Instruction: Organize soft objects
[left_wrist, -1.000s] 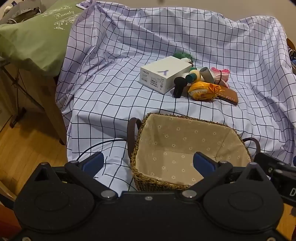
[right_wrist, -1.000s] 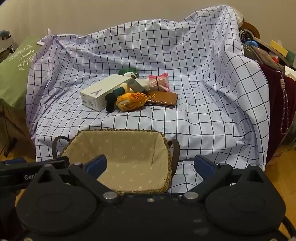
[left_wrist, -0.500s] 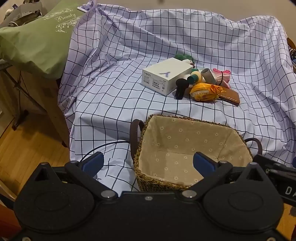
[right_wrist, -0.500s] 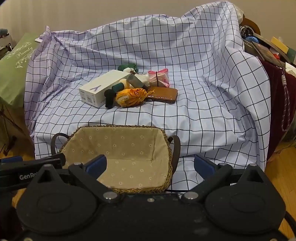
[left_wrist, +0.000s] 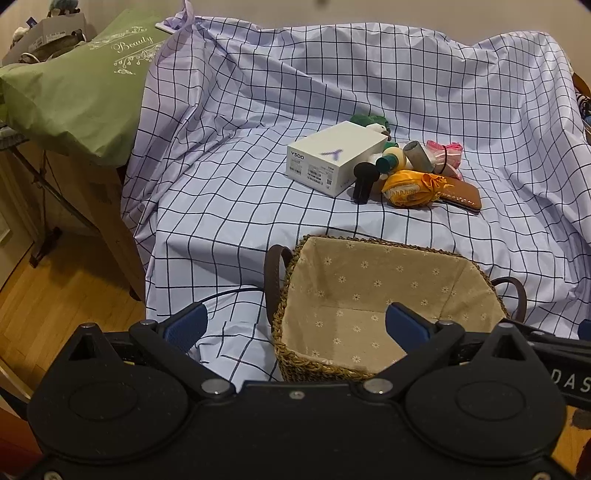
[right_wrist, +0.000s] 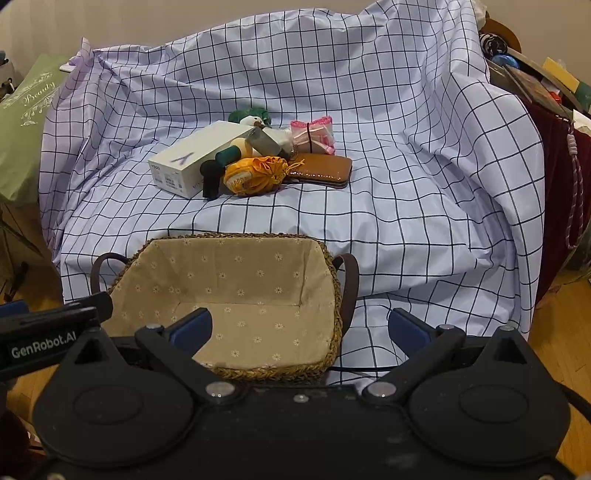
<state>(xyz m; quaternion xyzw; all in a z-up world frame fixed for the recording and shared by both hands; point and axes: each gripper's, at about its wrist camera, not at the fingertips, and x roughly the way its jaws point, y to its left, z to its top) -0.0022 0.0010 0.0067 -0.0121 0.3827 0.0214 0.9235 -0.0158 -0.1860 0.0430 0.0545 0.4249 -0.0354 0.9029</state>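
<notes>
A woven basket (left_wrist: 295, 258) (right_wrist: 332, 258) with a beige flowered lining sits empty at the front of a checked sheet. Behind it lies a pile: an orange drawstring pouch (left_wrist: 410, 188) (right_wrist: 255, 175), a pink bundle (left_wrist: 445, 155) (right_wrist: 314, 134), a green and white plush (left_wrist: 371, 122) (right_wrist: 251, 116), a white box (left_wrist: 332, 158) (right_wrist: 195, 157), a brown wallet (left_wrist: 461, 194) (right_wrist: 321, 170) and a black-handled tool (left_wrist: 364, 177) (right_wrist: 211, 177). My left gripper (left_wrist: 295, 325) is open and empty over the basket's left side. My right gripper (right_wrist: 299, 328) is open and empty over its right side.
The checked sheet (left_wrist: 240, 177) (right_wrist: 424, 184) drapes over the furniture. A green bag (left_wrist: 74, 85) stands at the left above a wooden floor (left_wrist: 44, 295). Cluttered shelves and a dark red cloth (right_wrist: 561, 155) are at the right. A black cable (left_wrist: 229, 291) lies beside the basket.
Both grippers have drawn back a little and risen, so the basket and pile sit slightly lower and further off in view. Both stay open.
</notes>
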